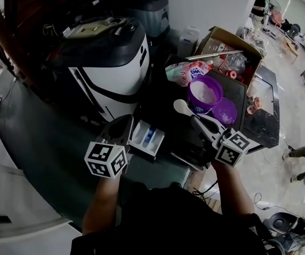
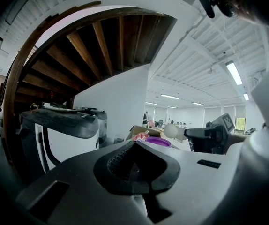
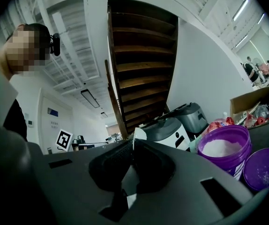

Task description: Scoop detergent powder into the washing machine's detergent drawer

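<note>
**A:** The washer is seen at the left. Its drawer stands open at the front, just beside the left gripper.

**B:** To the right the tub is uncovered, and white powder is shown inside. The lid is laid right beside it.

**A:** The scoop is clamped by its handle in the right gripper. The jaws are closed on it, and a white sliver is seen between them. The bowl is held between tub and drawer, next to the tub's wall.

**B:** And the left jaws?

**A:** They are brought together, with nothing held between them.

**B:** Is the bowl loaded?

**A:** That cannot be told from here, as only its pale upper side is shown.

**B:** If it is loaded, it is best kept level and carried low across the short gap. It should be tipped only once it is fully over a compartment, so nothing is spilled on the dark top.

**A:** If it is empty, a shallow dip is advised. A heaped bowl is easily shed on the way.
</note>
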{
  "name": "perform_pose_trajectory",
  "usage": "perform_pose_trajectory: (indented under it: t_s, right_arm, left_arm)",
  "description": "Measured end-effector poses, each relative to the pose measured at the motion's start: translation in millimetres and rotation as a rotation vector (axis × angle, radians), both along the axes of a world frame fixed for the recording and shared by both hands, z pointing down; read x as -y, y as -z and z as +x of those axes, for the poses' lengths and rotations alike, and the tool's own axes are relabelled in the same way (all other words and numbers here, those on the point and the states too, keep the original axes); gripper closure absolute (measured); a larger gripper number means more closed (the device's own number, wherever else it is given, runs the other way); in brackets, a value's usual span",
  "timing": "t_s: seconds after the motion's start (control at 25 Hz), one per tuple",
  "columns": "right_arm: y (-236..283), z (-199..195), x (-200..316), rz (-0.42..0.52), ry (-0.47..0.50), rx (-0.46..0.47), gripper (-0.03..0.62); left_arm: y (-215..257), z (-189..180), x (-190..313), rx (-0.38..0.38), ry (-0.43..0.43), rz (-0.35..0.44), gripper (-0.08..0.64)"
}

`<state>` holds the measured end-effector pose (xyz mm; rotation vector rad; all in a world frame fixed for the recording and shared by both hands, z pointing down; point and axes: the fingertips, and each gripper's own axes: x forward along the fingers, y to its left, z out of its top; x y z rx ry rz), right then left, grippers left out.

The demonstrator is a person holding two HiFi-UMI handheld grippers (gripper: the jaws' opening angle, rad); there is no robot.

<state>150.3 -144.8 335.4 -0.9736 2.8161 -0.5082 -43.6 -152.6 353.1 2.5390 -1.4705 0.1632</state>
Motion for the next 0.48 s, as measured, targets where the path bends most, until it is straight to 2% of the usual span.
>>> perform_pose_trajectory:
  t_s: [0.48]
  right_arm:
    - [7.4,0.8,0.0,0.025,0.003,-0.009,0.574]
  left_arm:
    - [1.4,0.2,-3.4,0.011,-0.001,0.008,0.554]
